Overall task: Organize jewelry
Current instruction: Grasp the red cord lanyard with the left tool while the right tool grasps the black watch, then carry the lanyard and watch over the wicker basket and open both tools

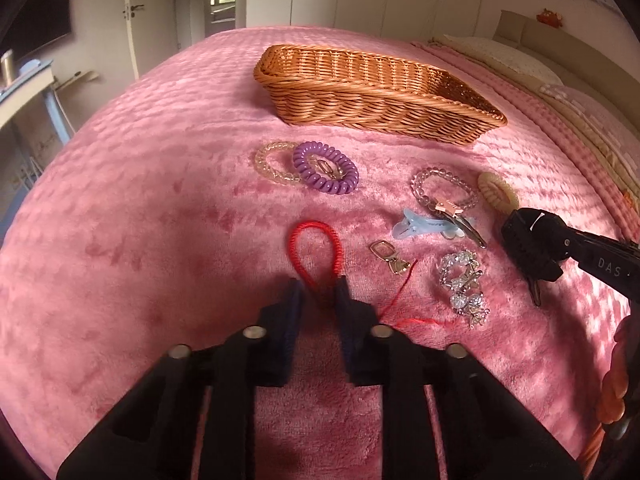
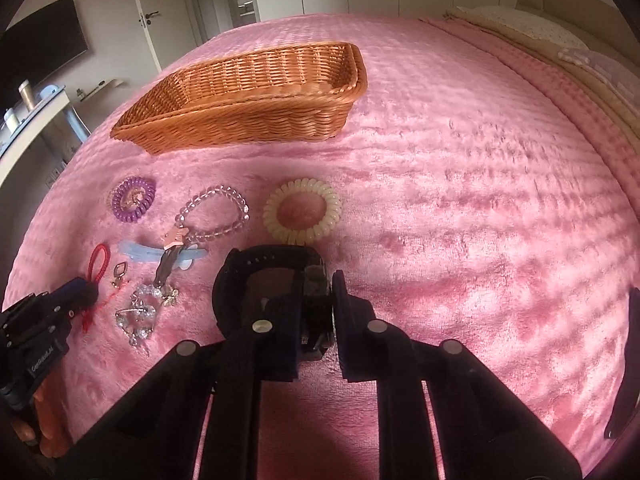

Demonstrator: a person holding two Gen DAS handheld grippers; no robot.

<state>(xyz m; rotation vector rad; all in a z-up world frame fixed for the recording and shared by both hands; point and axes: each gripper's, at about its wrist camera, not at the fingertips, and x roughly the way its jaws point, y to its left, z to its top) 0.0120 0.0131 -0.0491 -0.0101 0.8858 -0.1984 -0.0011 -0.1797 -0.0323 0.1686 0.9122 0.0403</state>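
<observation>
On the pink bed [image 1: 160, 208], close left gripper [image 1: 319, 286], jaws astride red cord bracelet [image 1: 316, 250], then follow right gripper [image 2: 316, 280], clamped on black watch [image 2: 272, 280], to wicker basket [image 1: 376, 100].

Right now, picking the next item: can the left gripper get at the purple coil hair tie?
Probably yes. The left gripper faces the purple coil hair tie across pink blanket; only the red cord bracelet lies between its fingers.
</observation>
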